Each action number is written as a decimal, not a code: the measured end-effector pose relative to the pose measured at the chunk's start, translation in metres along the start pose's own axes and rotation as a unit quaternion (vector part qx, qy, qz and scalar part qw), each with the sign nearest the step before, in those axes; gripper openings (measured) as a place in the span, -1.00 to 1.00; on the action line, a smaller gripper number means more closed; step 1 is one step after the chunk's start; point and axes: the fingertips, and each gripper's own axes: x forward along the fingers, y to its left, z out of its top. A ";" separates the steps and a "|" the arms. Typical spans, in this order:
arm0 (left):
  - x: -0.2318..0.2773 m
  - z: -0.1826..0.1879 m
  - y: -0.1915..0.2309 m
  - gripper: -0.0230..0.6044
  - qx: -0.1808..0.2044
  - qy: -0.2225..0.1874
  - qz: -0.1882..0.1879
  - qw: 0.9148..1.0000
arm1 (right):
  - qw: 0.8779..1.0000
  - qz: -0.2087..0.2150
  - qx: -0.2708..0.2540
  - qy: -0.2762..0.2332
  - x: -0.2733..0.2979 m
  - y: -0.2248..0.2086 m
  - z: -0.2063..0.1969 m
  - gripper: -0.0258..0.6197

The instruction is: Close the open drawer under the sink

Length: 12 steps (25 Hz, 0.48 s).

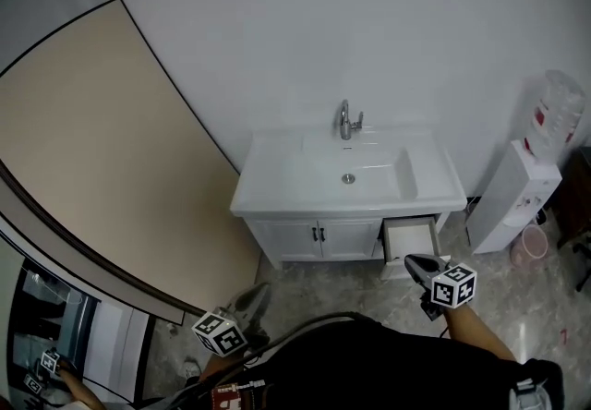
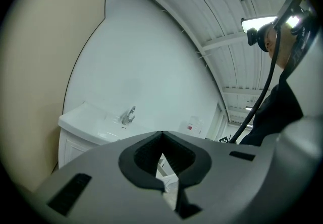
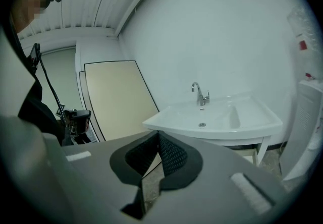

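Note:
A white vanity sink [image 1: 277,200] stands against the far wall, with a chrome tap [image 1: 347,120] at its back. Under its right end a white drawer [image 1: 411,238] stands pulled out towards me. My right gripper [image 1: 416,264] hovers just in front of that drawer and below it in the head view, jaws shut on nothing. In the right gripper view the closed right gripper [image 3: 158,134] points at the sink [image 3: 222,119], and the drawer [image 3: 246,155] shows beneath the basin. My left gripper [image 1: 258,297] is low at the left, short of the cabinet doors [image 1: 314,237]. The left gripper [image 2: 161,134] is shut and empty.
A large beige panel [image 1: 92,150] with a dark edge leans against the wall at the left. A white water dispenser [image 1: 517,200] with a bottle [image 1: 554,117] on top stands right of the vanity. A pink bin [image 1: 528,247] sits at its foot on the marbled floor.

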 end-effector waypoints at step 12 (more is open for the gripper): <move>0.072 0.070 0.123 -0.93 -0.001 0.019 -0.083 0.996 | 0.997 -0.082 -0.001 -0.017 0.094 -0.009 0.048 -0.92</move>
